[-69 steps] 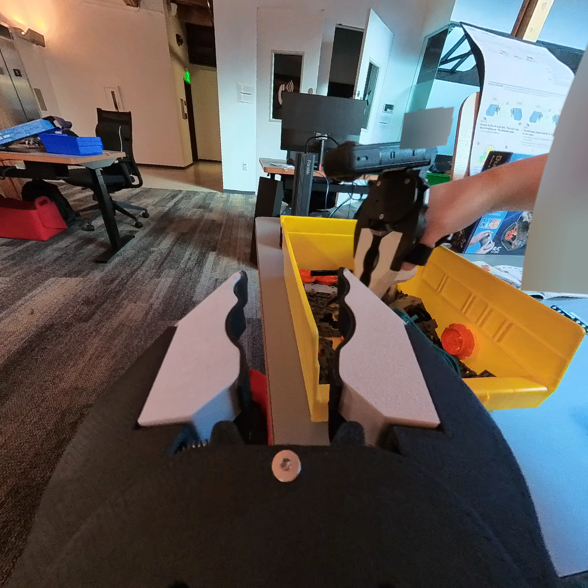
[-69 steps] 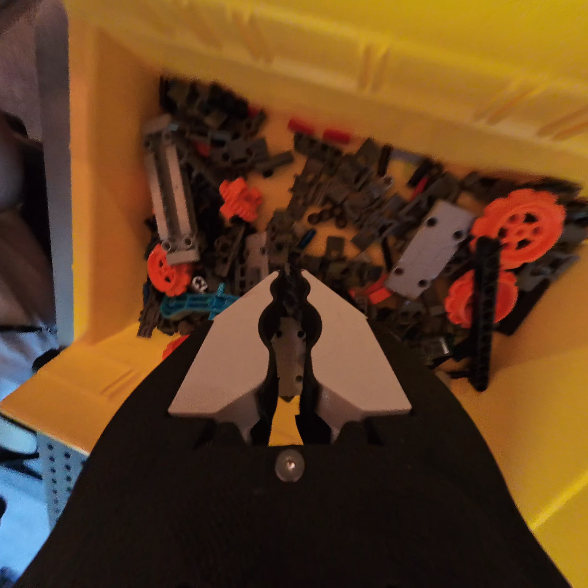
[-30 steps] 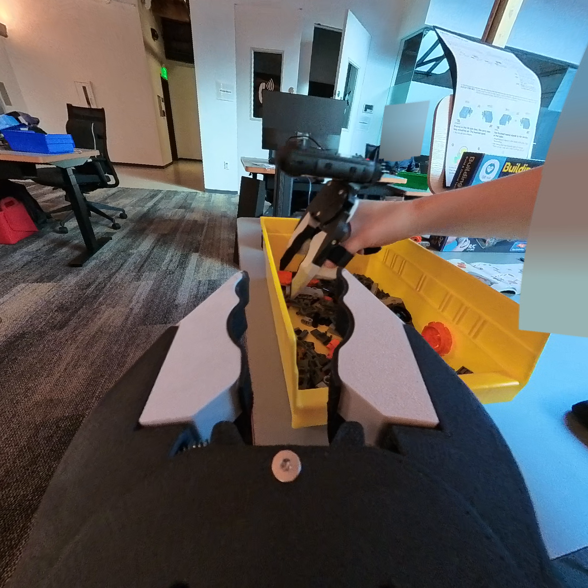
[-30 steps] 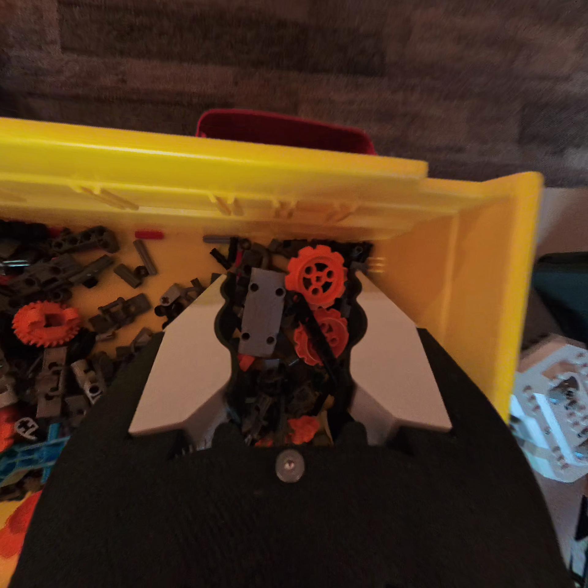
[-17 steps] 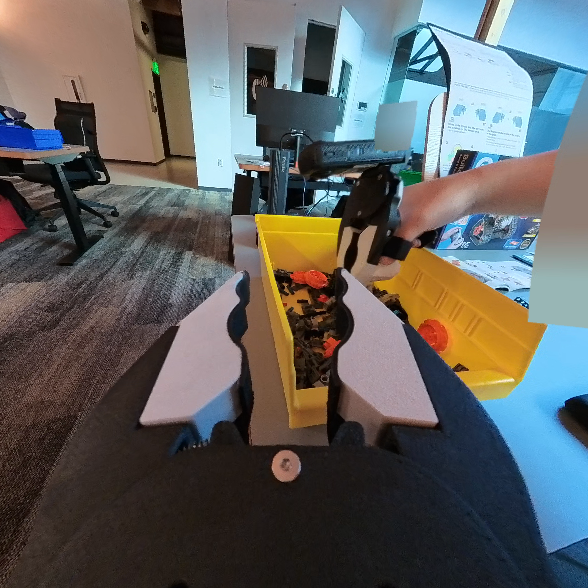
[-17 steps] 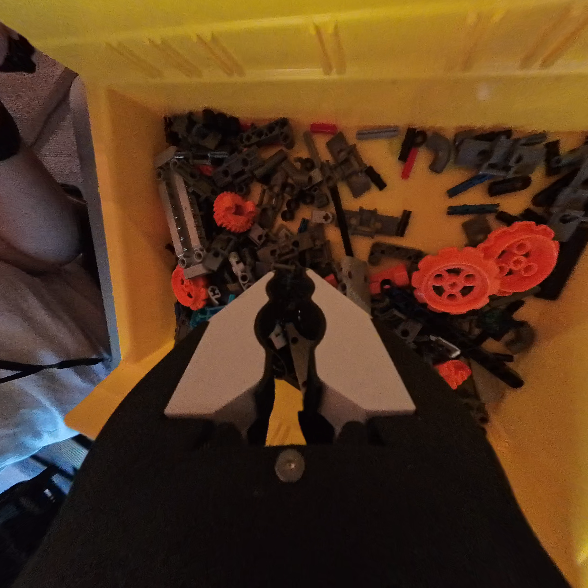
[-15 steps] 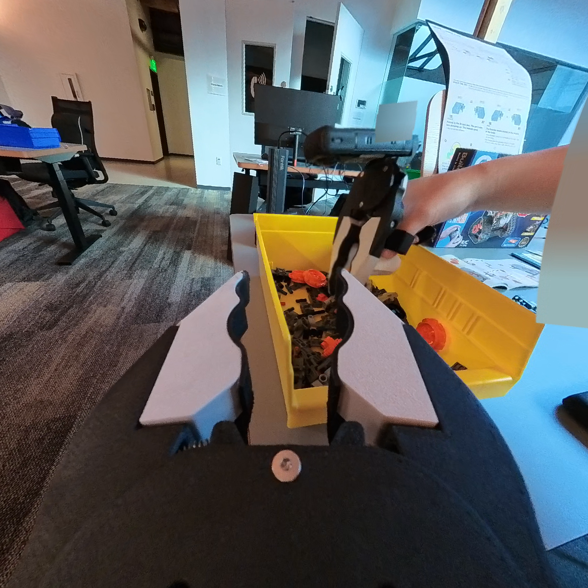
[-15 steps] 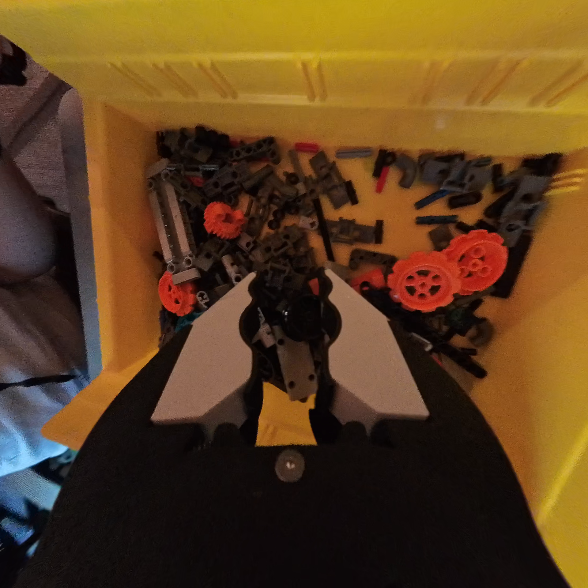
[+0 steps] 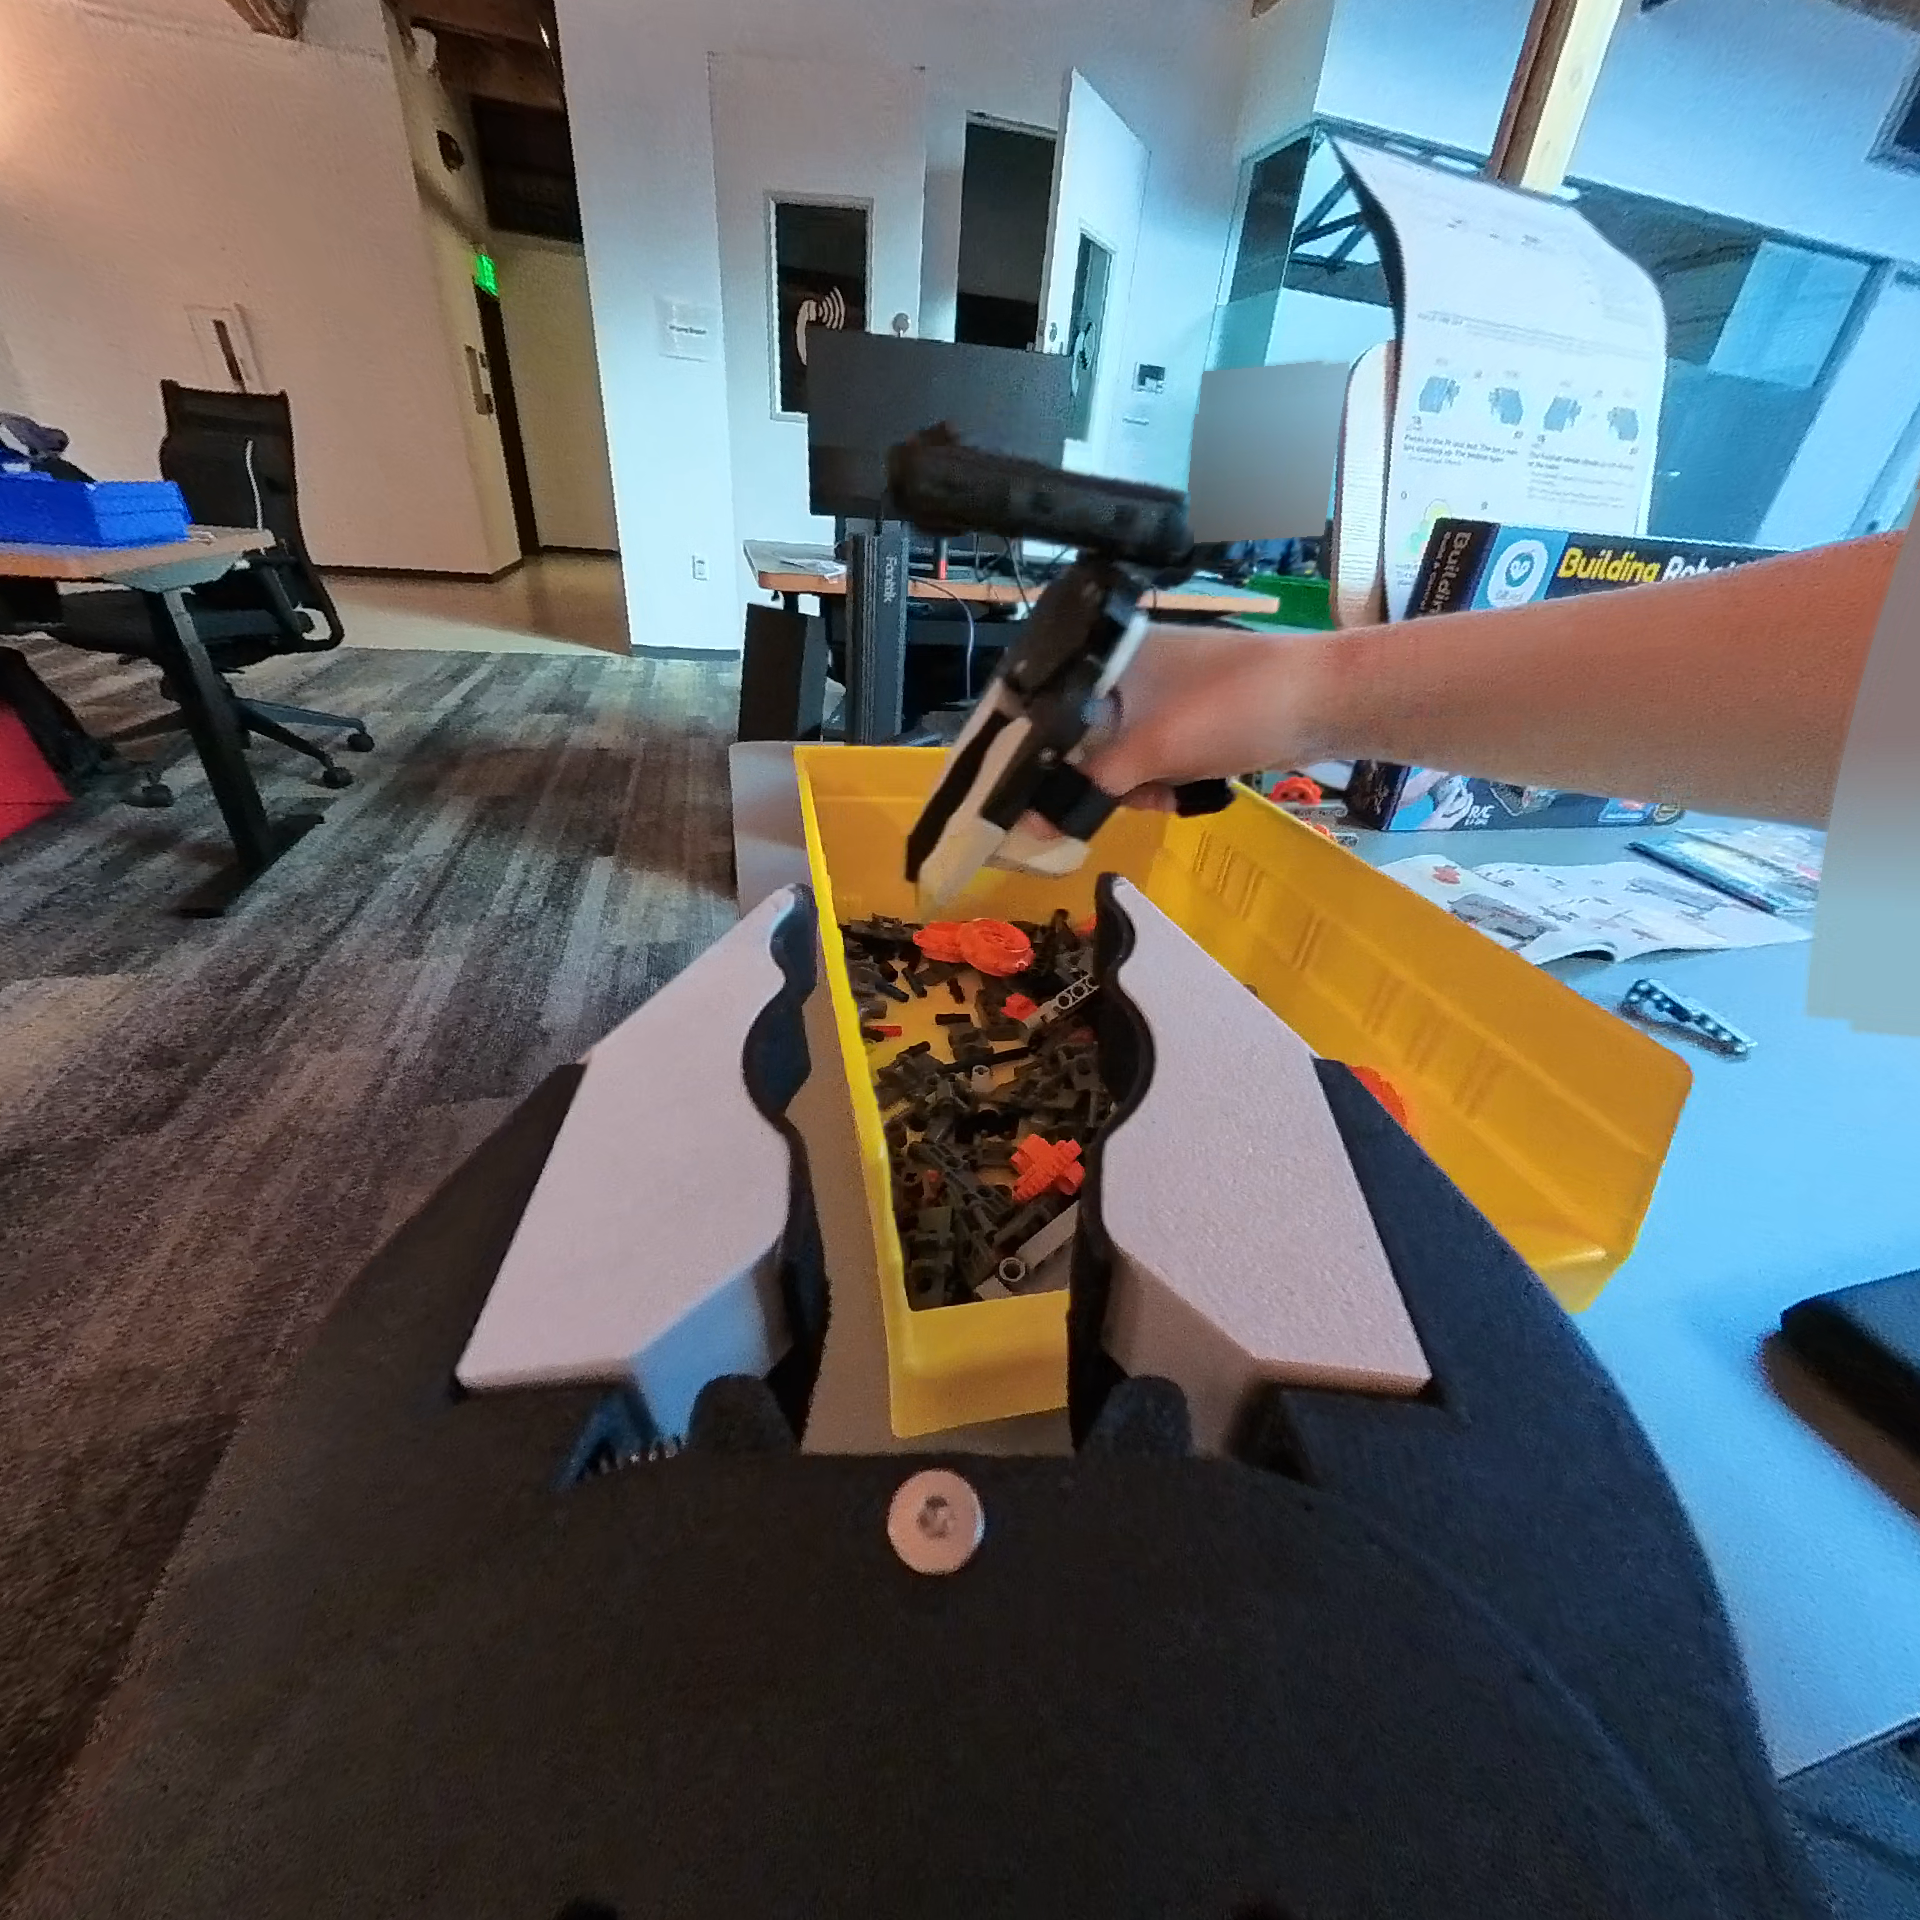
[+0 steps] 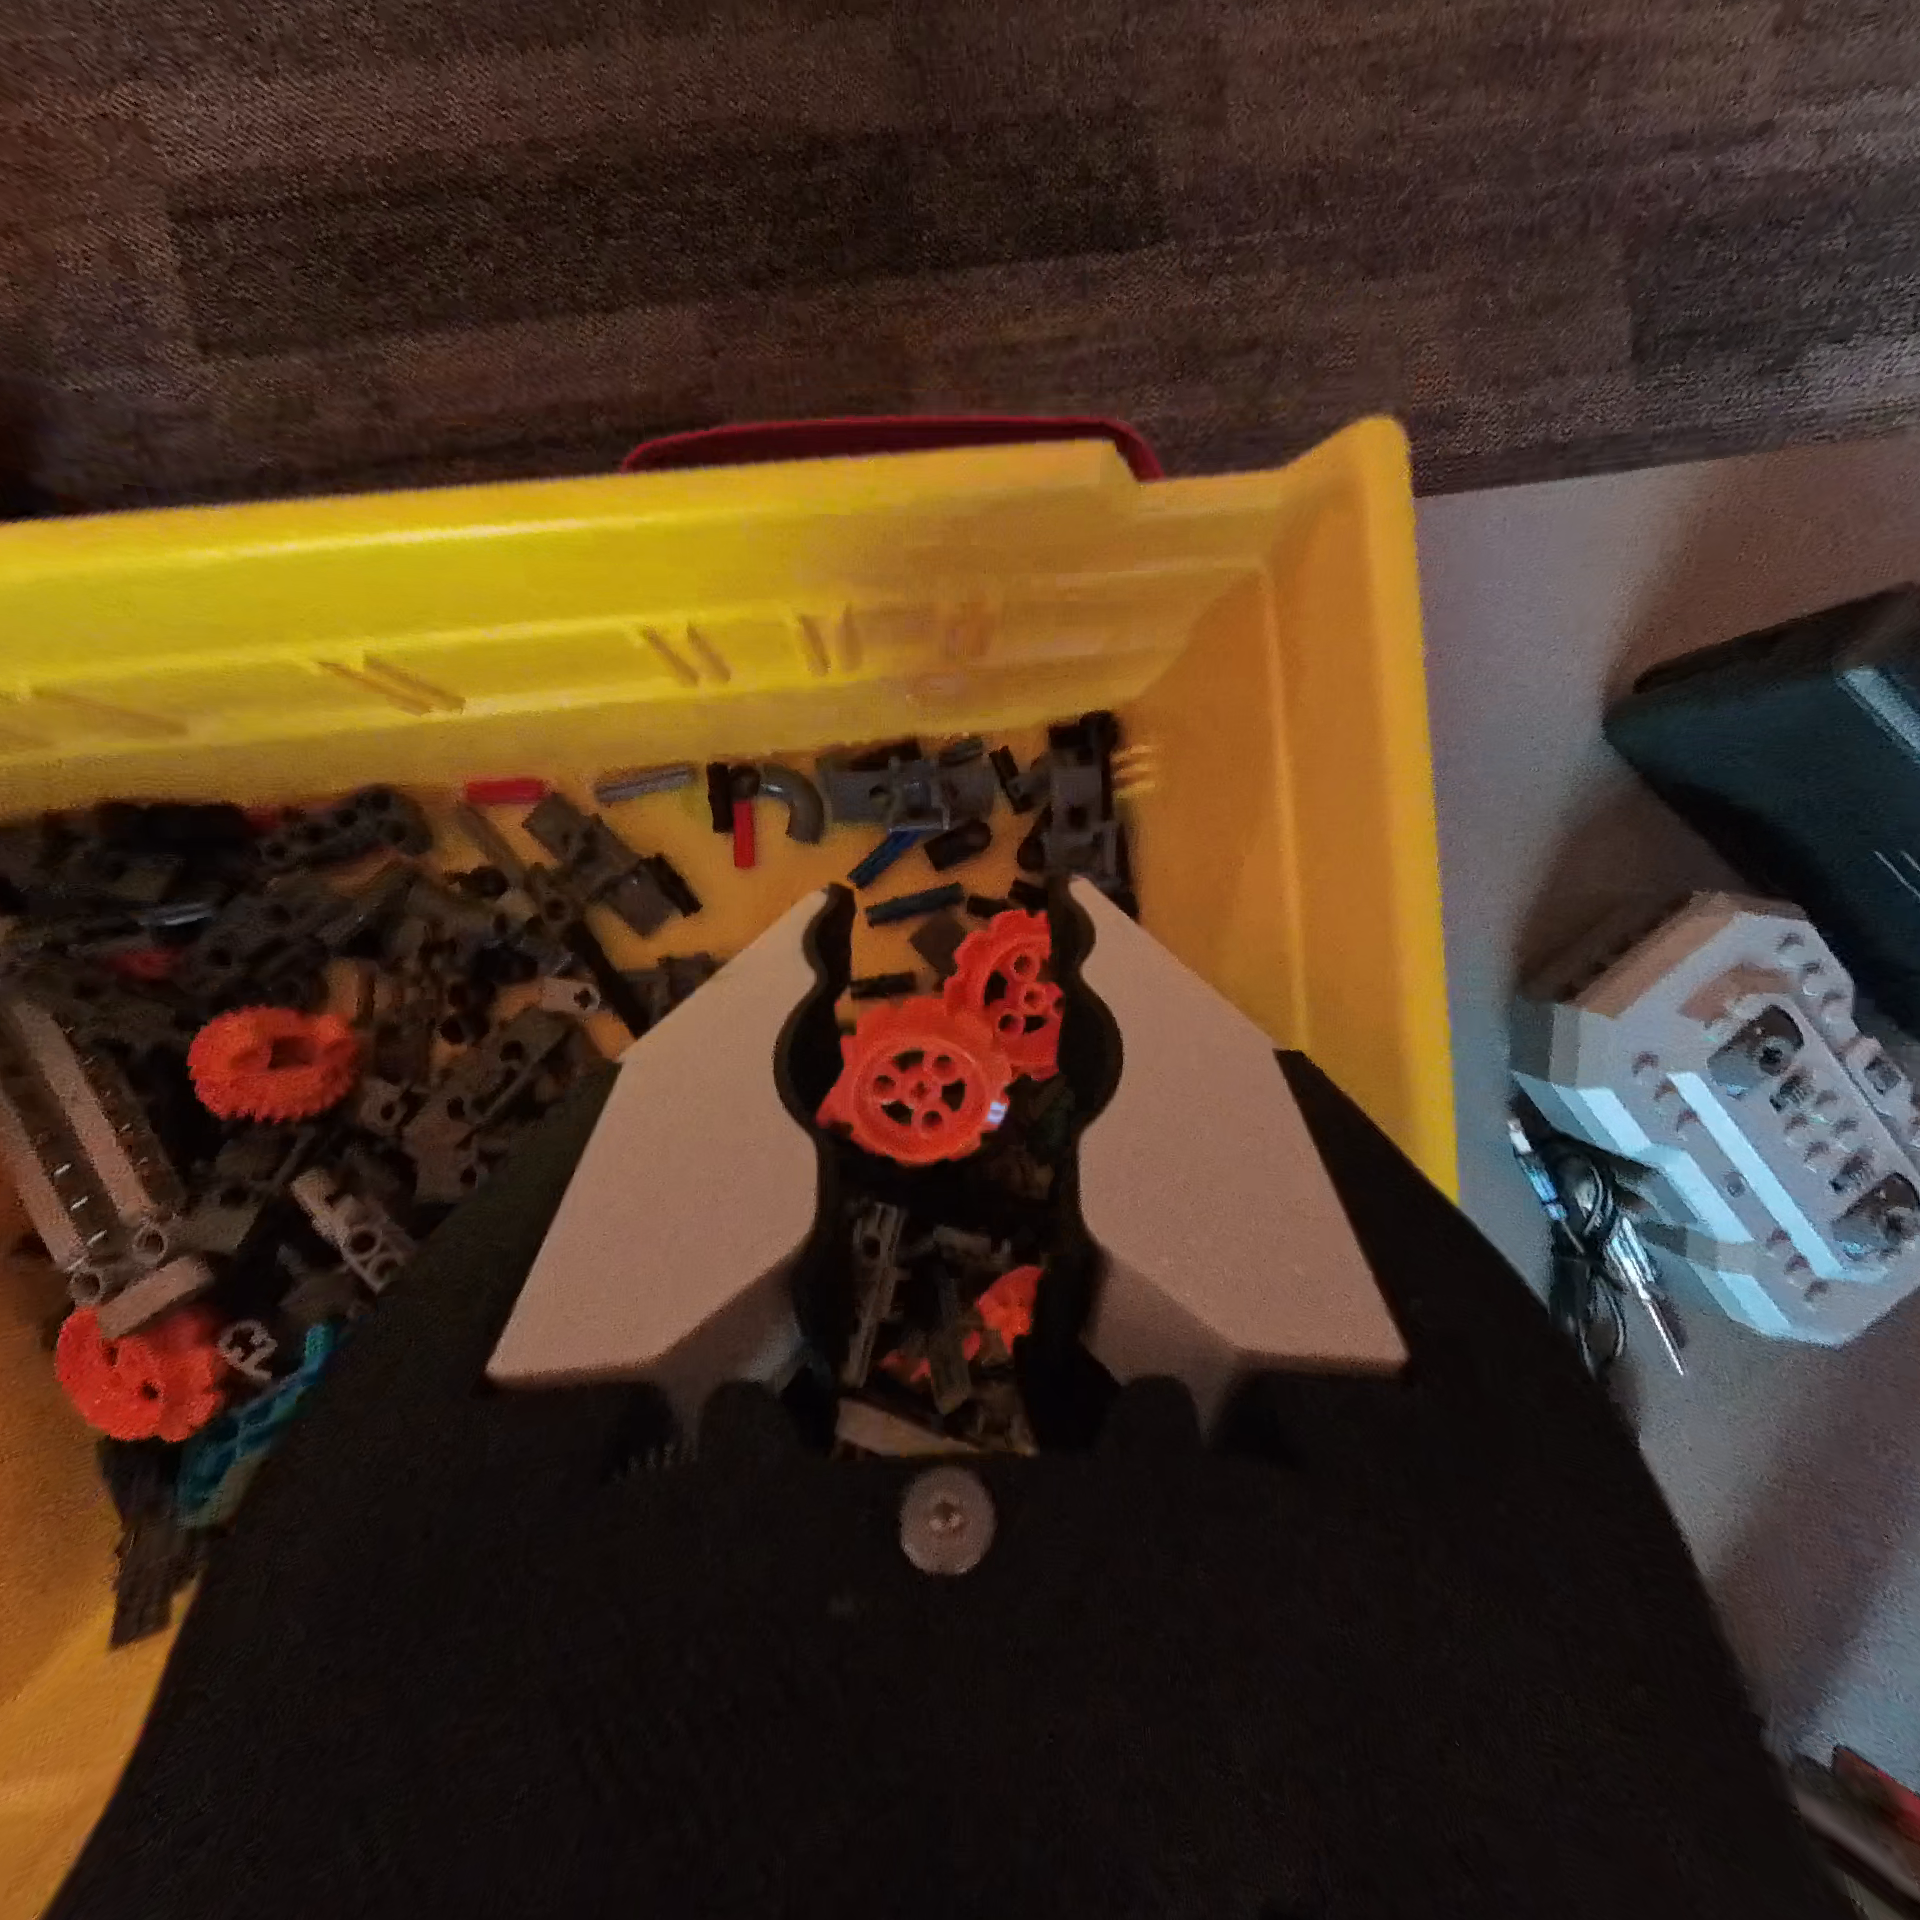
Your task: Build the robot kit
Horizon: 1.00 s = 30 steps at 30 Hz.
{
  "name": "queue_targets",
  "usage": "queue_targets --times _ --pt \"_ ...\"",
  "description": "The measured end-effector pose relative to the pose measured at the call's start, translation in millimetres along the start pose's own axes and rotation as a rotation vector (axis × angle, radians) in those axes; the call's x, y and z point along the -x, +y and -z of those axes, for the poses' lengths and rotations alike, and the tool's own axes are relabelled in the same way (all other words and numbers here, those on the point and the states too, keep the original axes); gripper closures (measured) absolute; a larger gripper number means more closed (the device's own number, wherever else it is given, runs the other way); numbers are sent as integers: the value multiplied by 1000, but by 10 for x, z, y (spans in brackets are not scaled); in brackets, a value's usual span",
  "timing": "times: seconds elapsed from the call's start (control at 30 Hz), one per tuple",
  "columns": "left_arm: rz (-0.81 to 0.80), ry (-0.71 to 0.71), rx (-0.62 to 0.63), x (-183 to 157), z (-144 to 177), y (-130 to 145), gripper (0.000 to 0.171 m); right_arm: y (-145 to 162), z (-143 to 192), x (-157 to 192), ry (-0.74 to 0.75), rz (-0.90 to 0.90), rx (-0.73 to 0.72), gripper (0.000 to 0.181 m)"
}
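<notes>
The right gripper [image 10: 951, 940] is held with jaws wide and empty above two orange gears [image 10: 920, 1086] at the far corner of the yellow bin [image 10: 623, 582], which is set at the counter [image 10: 1507, 727] edge. The gears are judged light, rigid and slippery, best pinched across the rim. The left gripper [image 9: 951, 940] jaws are spread wide around the bin's near corner.

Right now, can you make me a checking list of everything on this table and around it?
Surface: pale table, bin at its edge.
Main things: yellow bin holding dark building pieces and two orange gears.
Clutter: grey studded block, black case, booklet, toy box.
Grippers: left gripper open, straddling the bin's near corner; right gripper open above the gears, holding nothing.
Cables: nothing seen.
Surroundings: carpet, office chair, monitor, red tub behind the bin.
</notes>
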<state>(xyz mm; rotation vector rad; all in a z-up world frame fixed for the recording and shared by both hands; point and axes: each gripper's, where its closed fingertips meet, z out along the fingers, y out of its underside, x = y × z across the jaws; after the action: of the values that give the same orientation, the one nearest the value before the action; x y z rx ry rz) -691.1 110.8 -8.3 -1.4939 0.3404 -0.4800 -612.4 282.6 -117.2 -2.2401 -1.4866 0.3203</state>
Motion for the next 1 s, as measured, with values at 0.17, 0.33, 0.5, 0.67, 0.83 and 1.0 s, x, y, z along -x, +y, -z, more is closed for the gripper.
queue_targets --times 0.17,0.33,0.5,0.67,0.83,1.0 --pt "-1 2 -31 -2 72 -87 121 35 -292 -178 123 32 144 145" --pt "7 18 -30 -4 58 -66 121 101 -399 -100 89 -10 212 159" --pt "-10 3 11 52 58 21 121 272 -76 283 -154 -47 297 158" --pt "28 30 -28 39 56 -23 120 195 730 292 -84 16 -6 142" --pt "5 50 -42 -78 5 -74 120 464 1995 363 146 98 -476 136" --pt "-75 54 17 -296 -130 -45 120 1766 2995 132 548 -19 -638 128"
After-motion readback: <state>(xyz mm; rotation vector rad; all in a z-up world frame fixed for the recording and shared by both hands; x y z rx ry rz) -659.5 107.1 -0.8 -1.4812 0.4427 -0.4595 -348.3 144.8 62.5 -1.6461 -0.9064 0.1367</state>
